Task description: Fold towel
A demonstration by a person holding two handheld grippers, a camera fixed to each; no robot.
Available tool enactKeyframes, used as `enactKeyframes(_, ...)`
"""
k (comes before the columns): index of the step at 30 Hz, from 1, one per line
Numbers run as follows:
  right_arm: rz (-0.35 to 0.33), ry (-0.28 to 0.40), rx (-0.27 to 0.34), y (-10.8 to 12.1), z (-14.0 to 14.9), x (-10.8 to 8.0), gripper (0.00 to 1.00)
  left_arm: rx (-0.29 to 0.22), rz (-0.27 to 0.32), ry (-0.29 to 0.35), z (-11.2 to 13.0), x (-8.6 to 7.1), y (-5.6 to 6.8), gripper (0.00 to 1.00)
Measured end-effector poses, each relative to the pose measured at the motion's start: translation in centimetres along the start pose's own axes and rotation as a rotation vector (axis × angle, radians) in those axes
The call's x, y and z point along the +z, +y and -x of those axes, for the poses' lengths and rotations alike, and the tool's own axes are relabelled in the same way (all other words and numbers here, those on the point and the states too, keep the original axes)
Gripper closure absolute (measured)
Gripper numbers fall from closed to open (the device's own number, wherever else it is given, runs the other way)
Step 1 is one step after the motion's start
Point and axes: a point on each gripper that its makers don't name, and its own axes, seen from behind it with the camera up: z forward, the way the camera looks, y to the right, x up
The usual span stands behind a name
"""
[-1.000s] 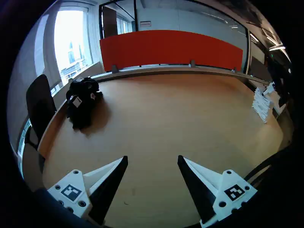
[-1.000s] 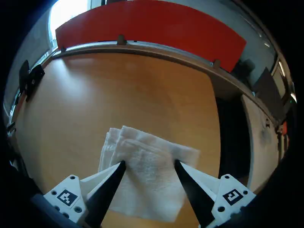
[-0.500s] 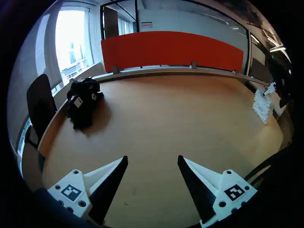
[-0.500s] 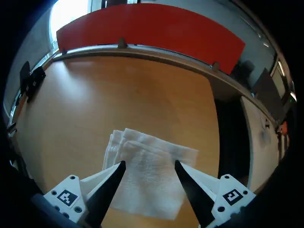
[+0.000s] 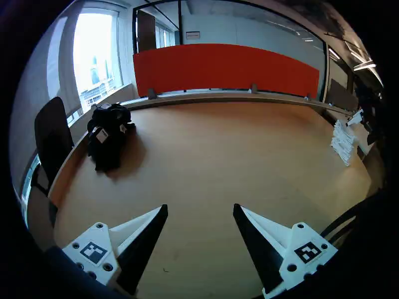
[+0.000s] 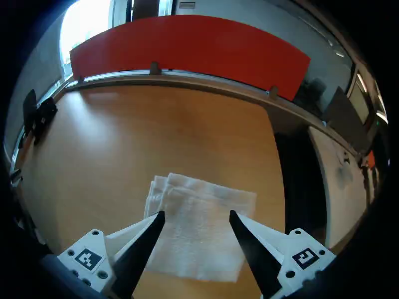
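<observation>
My right gripper [image 6: 196,213] has its two white fingers spread wide and grips nothing. The white terry-cloth towel [image 6: 199,234] lies on the light brown wooden table [image 6: 149,134] in the lower middle of the right gripper view, framed between those fingers. It looks already folded, with stacked edges stepping out at its upper left corner. I cannot tell whether my fingertips touch the cloth or hang just above it.

My left gripper [image 5: 200,206] is just as open and empty, over bare tabletop at the bottom of the left gripper view.

The stacked layers are the main risk. If I close on the top layer alone, lifting it would peel the fold open and not carry the whole stack over. The towel's right corner also sits near the table's right edge, with a dark gap beyond, so a dragging pull that way could slide it off. With my left gripper well apart from the cloth, nothing pins the far side, and the towel may skid or bunch.

The right gripper view gives me the towel and that edge. The left gripper view gives the wider room: a black soft bag [image 5: 107,134] at centre left, a long red partition panel [image 5: 224,67] across the top, and a white stack [image 5: 343,142] at the right rim, perhaps more towels or paper.
</observation>
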Motion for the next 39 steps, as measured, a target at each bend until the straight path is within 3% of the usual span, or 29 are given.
enactKeyframes(17, 0.129, 0.208, 0.171, 0.9, -1.2, -2.8, 0.0, -0.01, -0.002, 0.017, -0.8, 0.0, -0.6, 0.02)
enactKeyframes(25, 0.193, 0.323, 0.172, 0.5, -2.3, -4.0, 0.0, -0.01, -0.001, 0.022, -1.0, 0.0, -0.5, 0.03)
enactKeyframes(35, 0.235, 0.413, 0.191, 0.5, -3.5, -4.8, 0.0, -0.007, 0.0, 0.025, -1.1, -0.1, -0.5, 0.03)
enactKeyframes(39, 0.259, 0.495, 0.213, 0.8, -4.9, -6.0, 0.0, -0.007, -0.002, 0.027, -1.2, -0.2, -0.6, 0.02)
